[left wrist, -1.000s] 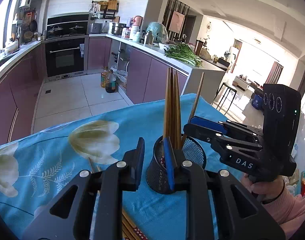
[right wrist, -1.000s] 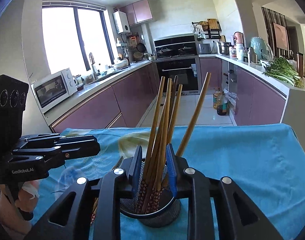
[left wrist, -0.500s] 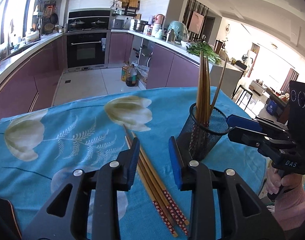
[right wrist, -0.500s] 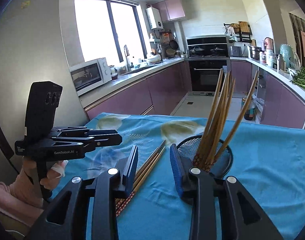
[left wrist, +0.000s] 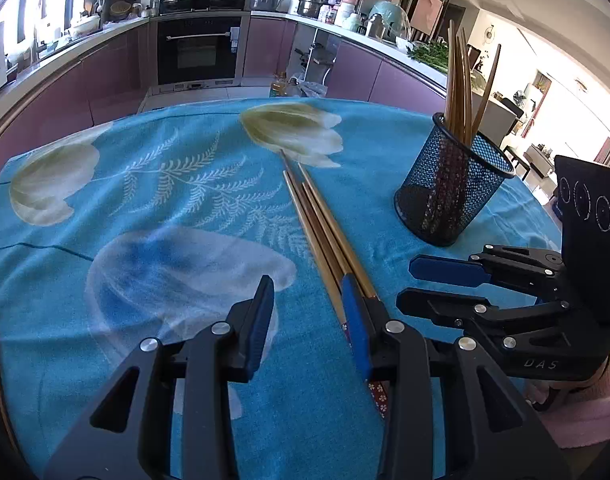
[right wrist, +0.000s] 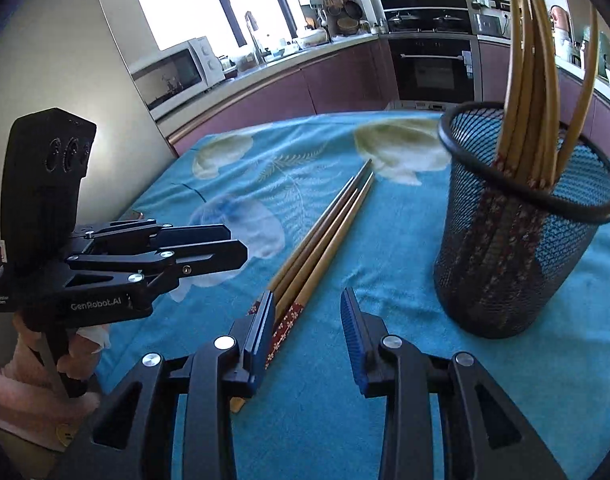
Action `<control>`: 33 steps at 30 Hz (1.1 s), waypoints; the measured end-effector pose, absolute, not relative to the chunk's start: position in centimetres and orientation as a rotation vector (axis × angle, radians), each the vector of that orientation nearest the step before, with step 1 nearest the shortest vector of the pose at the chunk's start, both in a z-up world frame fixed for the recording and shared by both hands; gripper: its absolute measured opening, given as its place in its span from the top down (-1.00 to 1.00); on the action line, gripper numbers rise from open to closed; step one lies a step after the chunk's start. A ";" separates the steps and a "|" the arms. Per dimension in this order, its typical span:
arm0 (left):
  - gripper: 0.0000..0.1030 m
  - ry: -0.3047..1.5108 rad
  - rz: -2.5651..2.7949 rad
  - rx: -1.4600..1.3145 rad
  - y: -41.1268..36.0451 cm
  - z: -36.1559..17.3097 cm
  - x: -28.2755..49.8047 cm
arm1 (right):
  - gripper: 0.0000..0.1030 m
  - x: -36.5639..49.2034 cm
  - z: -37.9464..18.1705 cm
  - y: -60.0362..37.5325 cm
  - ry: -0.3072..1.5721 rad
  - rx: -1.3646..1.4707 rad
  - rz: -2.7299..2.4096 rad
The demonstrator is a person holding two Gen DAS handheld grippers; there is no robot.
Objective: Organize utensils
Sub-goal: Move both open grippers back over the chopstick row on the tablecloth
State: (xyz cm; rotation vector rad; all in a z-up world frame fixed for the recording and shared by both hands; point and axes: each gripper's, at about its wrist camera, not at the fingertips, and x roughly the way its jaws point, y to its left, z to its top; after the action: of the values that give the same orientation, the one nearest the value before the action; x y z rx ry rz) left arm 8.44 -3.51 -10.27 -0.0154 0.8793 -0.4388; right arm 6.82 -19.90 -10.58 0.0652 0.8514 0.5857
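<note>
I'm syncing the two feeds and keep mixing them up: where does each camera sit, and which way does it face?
Left wrist view: on the left gripper, looking down its fingers across the blue tablecloth at the loose chopsticks; the right gripper and a pink sleeve show at right.
Right wrist view: on the right gripper, facing the same chopsticks and the mesh cup; the left gripper and a hand show at left.
Shared: chopsticks, cup, tablecloth, the oven behind.
</note>
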 end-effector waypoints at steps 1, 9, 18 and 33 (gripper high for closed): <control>0.32 0.885 -0.439 -0.013 -3.6 -10.5 8.4 | 0.38 6.9 -10.6 -19.8 0.854 0.060 0.581; 0.32 0.903 -0.449 -0.008 -3.9 -11.4 8.4 | 0.38 7.2 -11.1 -18.9 0.875 0.047 0.569; 0.32 0.908 -0.454 -0.002 -4.1 -11.7 8.5 | 0.38 7.7 -11.5 -18.2 0.884 0.029 0.551; 0.31 0.922 -0.453 0.038 -4.9 -12.2 9.2 | 0.43 7.7 -11.5 -18.8 0.892 0.018 0.514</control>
State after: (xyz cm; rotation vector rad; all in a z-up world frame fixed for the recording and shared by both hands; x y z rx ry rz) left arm 9.17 -4.94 -12.19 0.0377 0.9215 -0.4532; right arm 7.71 -18.77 -11.47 0.0183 0.8915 0.5140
